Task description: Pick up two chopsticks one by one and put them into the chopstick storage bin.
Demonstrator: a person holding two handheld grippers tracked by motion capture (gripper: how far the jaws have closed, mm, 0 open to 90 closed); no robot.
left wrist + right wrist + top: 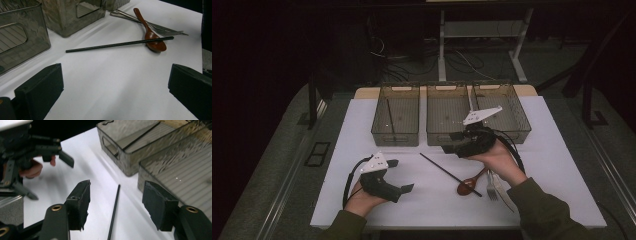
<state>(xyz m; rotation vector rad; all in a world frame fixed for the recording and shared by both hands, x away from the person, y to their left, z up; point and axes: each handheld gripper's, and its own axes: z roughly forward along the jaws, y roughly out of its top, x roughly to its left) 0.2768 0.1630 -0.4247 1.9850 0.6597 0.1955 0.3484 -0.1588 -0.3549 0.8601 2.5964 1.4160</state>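
Chopstick (450,174) at centre frame lies unsorted; its mate (390,119) already sits in my upper-left bin (396,114). Right gripper (115,205) hangs open above it, empty; left gripper (112,92) open, idle.

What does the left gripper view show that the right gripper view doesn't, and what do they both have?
Left gripper view alone: a brown wooden spoon and a metal fork on the white table, with the far end of the black chopstick lying across the spoon's bowl.

Right gripper view alone: the left gripper in the person's hand, jaws apart, and a second chopstick inside the farther bin.

Both: the loose black chopstick on the table, translucent grey bins, the white tabletop, and each camera's own jaws open with nothing between them.
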